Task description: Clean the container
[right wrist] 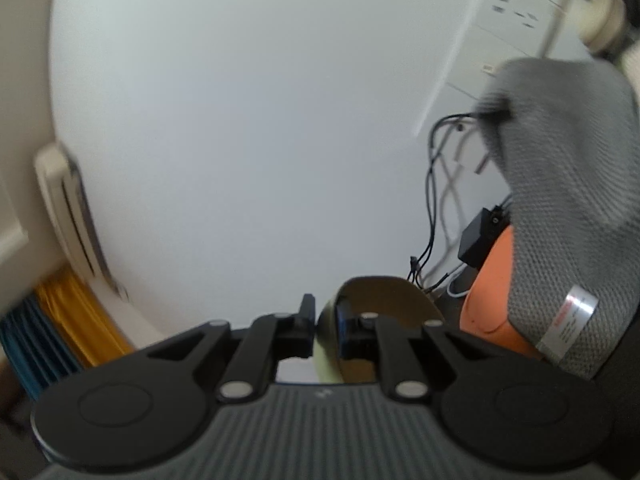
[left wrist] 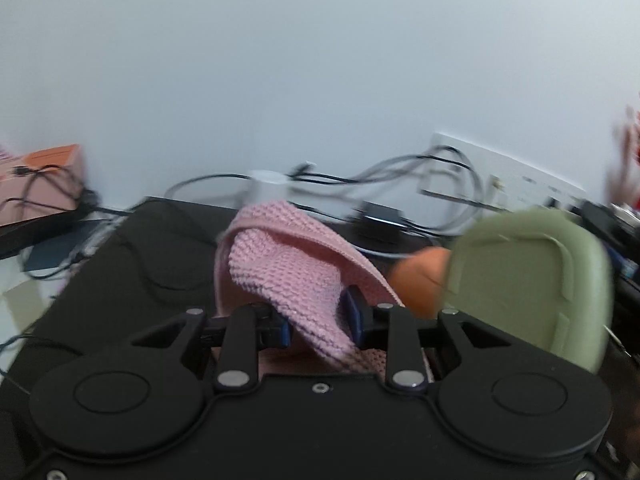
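My left gripper point(left wrist: 318, 320) is shut on a pink knitted cloth point(left wrist: 288, 264), which bulges up and forward between the blue-tipped fingers. To its right a pale green container point(left wrist: 520, 280) is held up off the black table, its underside facing the left wrist camera. An orange gloved fingertip point(left wrist: 420, 276) shows behind its left edge. In the right wrist view my right gripper point(right wrist: 325, 320) is shut on the wall of the green container point(right wrist: 384, 292), one finger inside and one outside. A hand in a grey and orange glove point(right wrist: 568, 184) fills the right side.
The black table point(left wrist: 140, 272) carries loose cables point(left wrist: 400, 168), a black charger point(left wrist: 380, 220) and a white cylinder point(left wrist: 266, 188) along the back wall. An orange box point(left wrist: 44, 176) sits at the left. A wall air conditioner point(right wrist: 72, 216) and curtains point(right wrist: 80, 320) show leftward.
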